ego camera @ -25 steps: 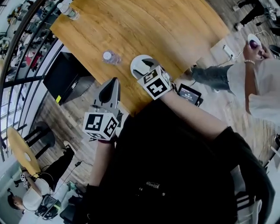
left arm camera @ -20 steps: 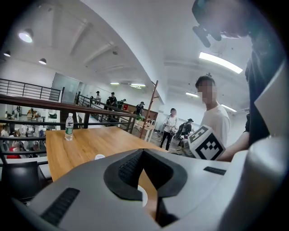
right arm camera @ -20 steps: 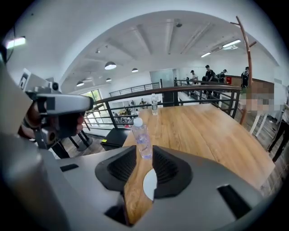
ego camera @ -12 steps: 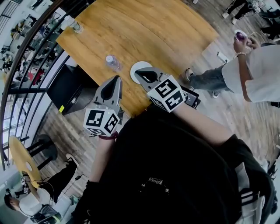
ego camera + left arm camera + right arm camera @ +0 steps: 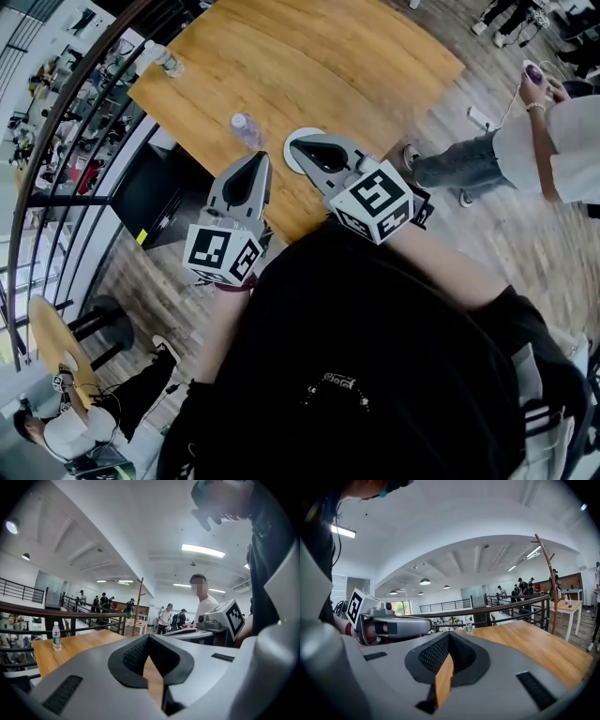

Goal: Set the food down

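Note:
A white plate (image 5: 291, 159) lies near the front edge of the wooden table (image 5: 309, 66); I see no food on the part that shows. My right gripper (image 5: 297, 143) hovers over the plate and covers most of it, its jaws shut and empty (image 5: 449, 635). To its left, my left gripper (image 5: 261, 157) is held over the table's edge, also shut with nothing in it (image 5: 148, 637). Each gripper sees the other alongside: the right gripper (image 5: 220, 618) and the left gripper (image 5: 393, 626).
A small water bottle (image 5: 246, 129) stands just left of the plate, a second bottle (image 5: 167, 62) at the table's far left corner. A black cabinet (image 5: 155, 192) and a railing (image 5: 66, 122) run along the left; a person (image 5: 548, 141) stands right of the table.
My right gripper has drawn back from over the plate toward my body, and its cube now sits past the table's edge. The left gripper has stayed about where it was.

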Tool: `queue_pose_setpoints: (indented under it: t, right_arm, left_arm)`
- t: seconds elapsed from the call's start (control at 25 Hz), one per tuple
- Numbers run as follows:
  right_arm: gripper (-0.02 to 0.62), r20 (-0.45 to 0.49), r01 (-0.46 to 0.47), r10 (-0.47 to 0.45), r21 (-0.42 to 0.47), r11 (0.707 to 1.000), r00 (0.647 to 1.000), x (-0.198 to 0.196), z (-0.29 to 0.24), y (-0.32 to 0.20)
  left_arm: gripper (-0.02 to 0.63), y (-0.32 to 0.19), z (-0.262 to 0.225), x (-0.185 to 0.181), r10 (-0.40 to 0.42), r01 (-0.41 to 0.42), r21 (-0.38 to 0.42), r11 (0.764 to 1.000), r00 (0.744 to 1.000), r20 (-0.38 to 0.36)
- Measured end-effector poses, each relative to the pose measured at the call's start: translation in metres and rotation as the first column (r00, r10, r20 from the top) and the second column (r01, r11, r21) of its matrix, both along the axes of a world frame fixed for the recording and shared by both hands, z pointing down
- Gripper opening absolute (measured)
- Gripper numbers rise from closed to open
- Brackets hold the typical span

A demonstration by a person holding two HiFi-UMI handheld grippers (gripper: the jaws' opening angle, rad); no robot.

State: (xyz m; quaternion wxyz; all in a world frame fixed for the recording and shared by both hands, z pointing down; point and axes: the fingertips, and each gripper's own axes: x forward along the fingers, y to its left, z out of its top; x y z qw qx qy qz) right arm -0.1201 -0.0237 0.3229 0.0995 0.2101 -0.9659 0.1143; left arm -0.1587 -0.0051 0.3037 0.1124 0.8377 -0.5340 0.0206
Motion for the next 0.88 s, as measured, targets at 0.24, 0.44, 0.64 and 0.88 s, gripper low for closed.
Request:
queue_pose_setpoints:
  t: [0.24, 0.44, 0.64, 0.88]
  right_arm:
    - [0.018, 0.017, 0.015, -0.015, 0.014, 1.000, 1.000, 0.002, -0.003, 0.011]
    - [0.018, 0.010, 0.033, -0.033, 0.013, 0.999, 0.999, 0.002, -0.003, 0.014]
    - [0.018, 0.007, 0.054, -0.054, 0.018, 0.998, 0.999, -0.003, -0.001, 0.018]
    - [0.018, -0.001, 0.065, -0.065, 0.022, 0.998, 0.998, -0.005, 0.004, 0.019]
  left_arm:
    - [0.006, 0.004, -0.001, 0.011, 0.023, -0.023, 0.012, 1.000, 1.000, 0.012]
    - [0.006, 0.006, -0.002, 0.014, 0.026, -0.026, 0.013, 1.000, 0.999, 0.019]
    - [0.006, 0.007, 0.000, 0.012, 0.020, -0.020, 0.016, 1.000, 1.000, 0.018]
    - [0.006, 0.006, 0.004, 0.010, 0.014, -0.015, 0.016, 1.000, 1.000, 0.020]
